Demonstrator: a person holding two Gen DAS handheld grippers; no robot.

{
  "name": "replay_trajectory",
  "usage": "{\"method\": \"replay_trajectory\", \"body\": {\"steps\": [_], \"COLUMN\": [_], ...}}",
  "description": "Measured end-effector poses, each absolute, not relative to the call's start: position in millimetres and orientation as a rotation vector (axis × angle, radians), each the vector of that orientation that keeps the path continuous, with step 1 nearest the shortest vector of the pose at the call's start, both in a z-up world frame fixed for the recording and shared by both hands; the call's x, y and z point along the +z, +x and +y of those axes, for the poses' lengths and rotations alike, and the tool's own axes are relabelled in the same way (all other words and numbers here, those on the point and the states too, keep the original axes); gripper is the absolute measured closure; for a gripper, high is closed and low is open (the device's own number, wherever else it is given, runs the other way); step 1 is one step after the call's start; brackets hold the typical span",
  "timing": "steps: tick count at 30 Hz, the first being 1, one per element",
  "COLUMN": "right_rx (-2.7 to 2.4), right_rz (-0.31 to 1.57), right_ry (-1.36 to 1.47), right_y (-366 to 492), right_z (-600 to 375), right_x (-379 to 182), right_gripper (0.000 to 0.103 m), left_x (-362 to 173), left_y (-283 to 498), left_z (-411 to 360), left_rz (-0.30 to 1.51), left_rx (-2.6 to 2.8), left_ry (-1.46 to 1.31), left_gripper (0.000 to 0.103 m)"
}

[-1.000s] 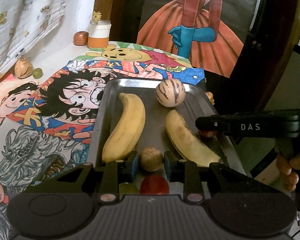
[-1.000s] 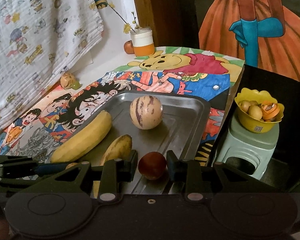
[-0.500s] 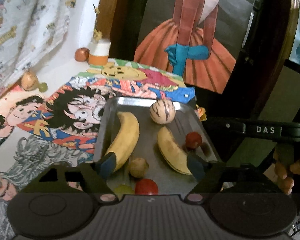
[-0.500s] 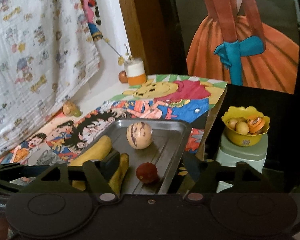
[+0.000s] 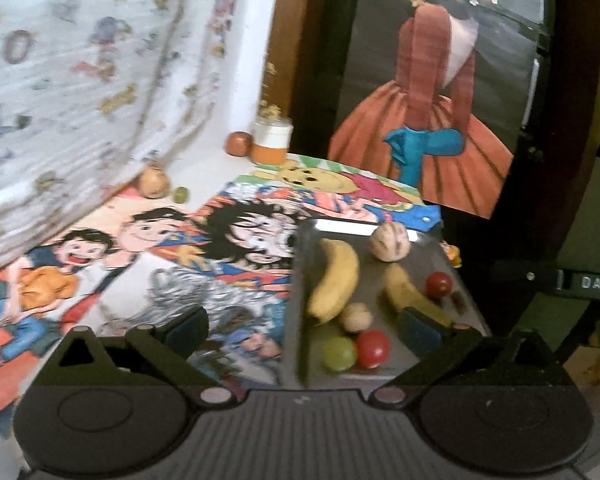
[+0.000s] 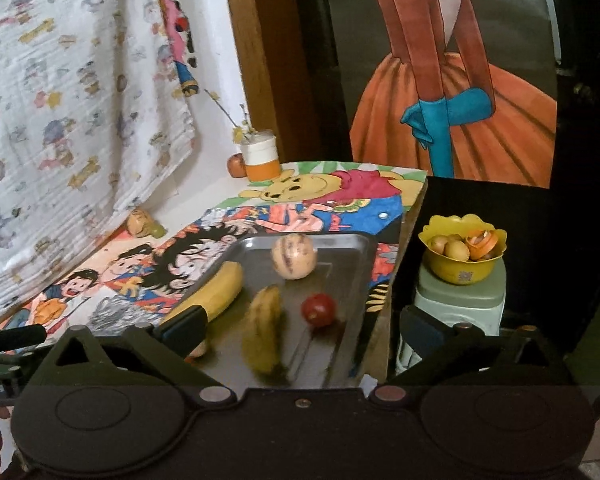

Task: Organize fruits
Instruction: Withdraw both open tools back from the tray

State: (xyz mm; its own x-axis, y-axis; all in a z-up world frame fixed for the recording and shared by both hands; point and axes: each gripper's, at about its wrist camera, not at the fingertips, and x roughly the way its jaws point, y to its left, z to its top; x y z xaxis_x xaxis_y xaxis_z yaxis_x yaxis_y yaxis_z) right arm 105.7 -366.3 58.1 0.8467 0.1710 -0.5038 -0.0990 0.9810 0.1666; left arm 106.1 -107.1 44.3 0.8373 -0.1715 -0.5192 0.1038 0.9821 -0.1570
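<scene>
A white wall [image 6: 216, 80] stands behind the table, hung with a pale printed cloth [image 6: 60, 100]; beside it rises a brown wooden post [image 6: 260, 60]; a poster of a figure in an orange skirt [image 6: 452, 92] covers a dark panel; bright cartoon drawings [image 5: 220, 248] cover the tabletop; right of the table a pale green stool [image 6: 460, 304] stands in shadow.
</scene>
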Motion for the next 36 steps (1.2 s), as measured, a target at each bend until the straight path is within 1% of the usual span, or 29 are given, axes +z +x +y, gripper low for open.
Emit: {"method": "replay_trajectory", "body": {"steps": [9, 19, 28, 36], "right_rx": [0.047, -0.017, -0.010, 0.034], "right_rz": [0.444, 0.368, 0.365, 0.405], "right_ry": [0.118, 0.090, 0.085, 0.033], "right_y": [39, -8, -27, -25], "right_z": [-326, -301, -277, -254], "right_x": [43, 36, 24, 13], "right_gripper": [0.001, 0.001, 0.001, 0.001], "left_x": [41, 37, 28, 19], "left_y": [68, 35, 17, 12], "left_z": [-86, -64, -38, -14], "left_rz": [0.534, 0.513, 0.503, 0.518], "left_rx": [-0.095, -0.038, 0.024, 0.069], "left_ry": [-0.091, -0.062, -0.074, -0.114], "left_gripper": [0.000, 0.000, 0.000, 0.000]}}
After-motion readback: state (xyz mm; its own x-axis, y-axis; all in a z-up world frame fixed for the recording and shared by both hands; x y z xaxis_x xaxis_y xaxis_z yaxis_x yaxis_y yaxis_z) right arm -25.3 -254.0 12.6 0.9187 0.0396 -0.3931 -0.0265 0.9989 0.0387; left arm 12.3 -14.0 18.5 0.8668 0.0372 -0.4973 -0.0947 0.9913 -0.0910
